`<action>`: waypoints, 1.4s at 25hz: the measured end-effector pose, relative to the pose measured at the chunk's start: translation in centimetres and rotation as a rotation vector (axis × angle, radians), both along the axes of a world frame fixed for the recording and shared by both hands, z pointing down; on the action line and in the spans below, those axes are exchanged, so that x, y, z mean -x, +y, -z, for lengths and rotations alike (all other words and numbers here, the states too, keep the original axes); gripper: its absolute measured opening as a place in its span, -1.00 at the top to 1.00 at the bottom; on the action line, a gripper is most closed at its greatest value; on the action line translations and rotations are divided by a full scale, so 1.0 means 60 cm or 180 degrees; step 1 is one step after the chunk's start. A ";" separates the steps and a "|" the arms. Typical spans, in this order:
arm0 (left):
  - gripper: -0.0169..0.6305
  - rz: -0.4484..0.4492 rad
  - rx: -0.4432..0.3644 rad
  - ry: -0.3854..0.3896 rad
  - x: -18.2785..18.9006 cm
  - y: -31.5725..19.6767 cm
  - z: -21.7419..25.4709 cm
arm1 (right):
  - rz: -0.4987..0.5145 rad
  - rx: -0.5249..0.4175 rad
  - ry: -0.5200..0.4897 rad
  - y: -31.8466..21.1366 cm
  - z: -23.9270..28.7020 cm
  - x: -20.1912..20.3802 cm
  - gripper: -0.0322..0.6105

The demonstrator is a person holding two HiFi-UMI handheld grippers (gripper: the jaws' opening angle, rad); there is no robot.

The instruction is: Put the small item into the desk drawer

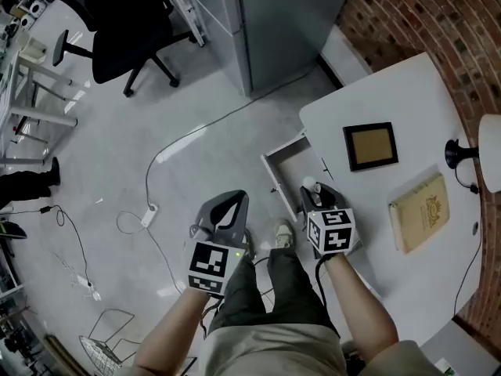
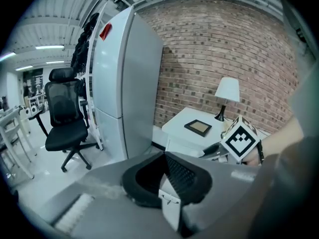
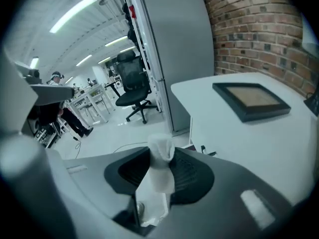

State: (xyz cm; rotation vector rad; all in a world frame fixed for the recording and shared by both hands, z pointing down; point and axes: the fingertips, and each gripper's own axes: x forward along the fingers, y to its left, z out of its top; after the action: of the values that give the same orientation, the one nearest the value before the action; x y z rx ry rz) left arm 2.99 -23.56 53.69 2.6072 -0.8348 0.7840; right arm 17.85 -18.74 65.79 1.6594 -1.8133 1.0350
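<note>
The small item [image 1: 309, 183] is a crumpled white piece, and my right gripper [image 1: 314, 191] is shut on it. In the right gripper view the item [image 3: 158, 176] stands up between the dark pads. This gripper hangs just in front of the open desk drawer [image 1: 288, 161], which juts from the left side of the white desk [image 1: 407, 92]. The drawer looks empty inside. My left gripper [image 1: 237, 198] hovers over the floor to the left of the drawer. Its tips meet and nothing is between them.
On the desk lie a black picture frame [image 1: 370, 146], a pale book [image 1: 420, 211] and a lamp [image 1: 489, 151]. A grey cabinet [image 1: 274, 22] stands beyond the drawer. A black office chair [image 1: 125, 30] and a cable with a power strip [image 1: 149, 216] are on the floor.
</note>
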 end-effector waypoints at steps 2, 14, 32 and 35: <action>0.94 0.0042 0.0047 -0.0027 -0.008 -0.008 -0.038 | 0.0048 0.0121 -0.0005 -0.007 -0.056 -0.001 0.49; 0.94 0.0109 0.0404 -0.0038 -0.009 -0.026 -0.311 | 0.0103 0.0712 0.0142 -0.035 -0.375 -0.008 0.49; 0.94 0.0107 0.0722 -0.0051 -0.006 -0.026 -0.556 | 0.0069 0.1453 0.0063 -0.006 -0.664 -0.036 0.43; 0.94 0.0112 0.0769 -0.0067 -0.002 -0.022 -0.560 | 0.0012 0.1422 0.0086 -0.004 -0.660 -0.040 0.38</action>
State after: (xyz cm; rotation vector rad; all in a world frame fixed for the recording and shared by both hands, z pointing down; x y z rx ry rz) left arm 3.08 -24.86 87.32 2.3703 -0.7394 0.8472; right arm 20.24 -18.95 105.41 1.3871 -1.4318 1.2957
